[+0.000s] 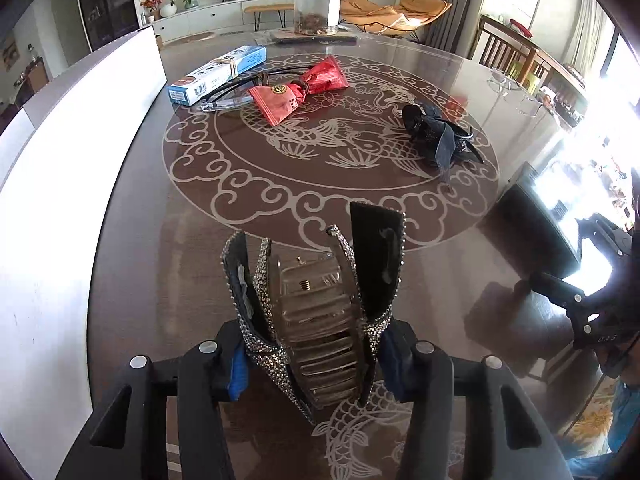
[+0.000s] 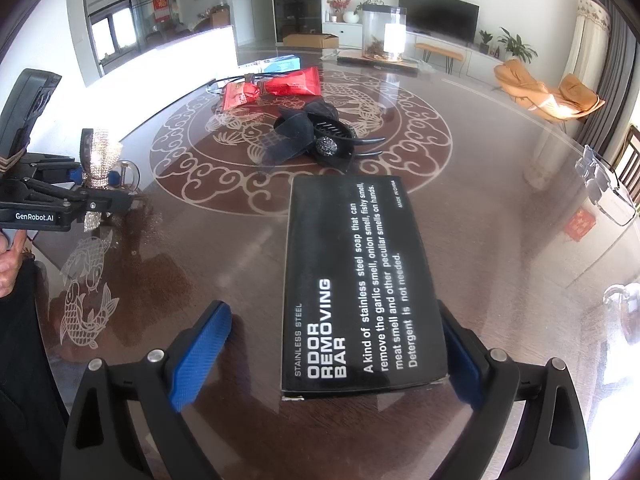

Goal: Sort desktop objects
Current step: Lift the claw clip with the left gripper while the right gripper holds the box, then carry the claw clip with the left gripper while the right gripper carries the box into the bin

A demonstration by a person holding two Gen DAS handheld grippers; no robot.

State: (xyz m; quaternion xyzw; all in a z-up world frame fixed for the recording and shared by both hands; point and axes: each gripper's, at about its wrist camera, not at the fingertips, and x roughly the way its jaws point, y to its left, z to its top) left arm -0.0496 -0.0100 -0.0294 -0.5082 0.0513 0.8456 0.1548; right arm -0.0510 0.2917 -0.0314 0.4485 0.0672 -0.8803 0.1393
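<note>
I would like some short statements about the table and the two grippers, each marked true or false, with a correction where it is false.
1. The left gripper is shut on a rhinestone hair clip. True.
2. The black box is squeezed between both pads of the right gripper. False: the gripper is open, with a clear gap between the box and one blue pad.
3. A black hair bow lies on the table. True.
4. The red packets are stacked on the black box. False: they lie farther away, beside the blue box.
5. The clear jar lies on its side. False: it stands upright.
</note>
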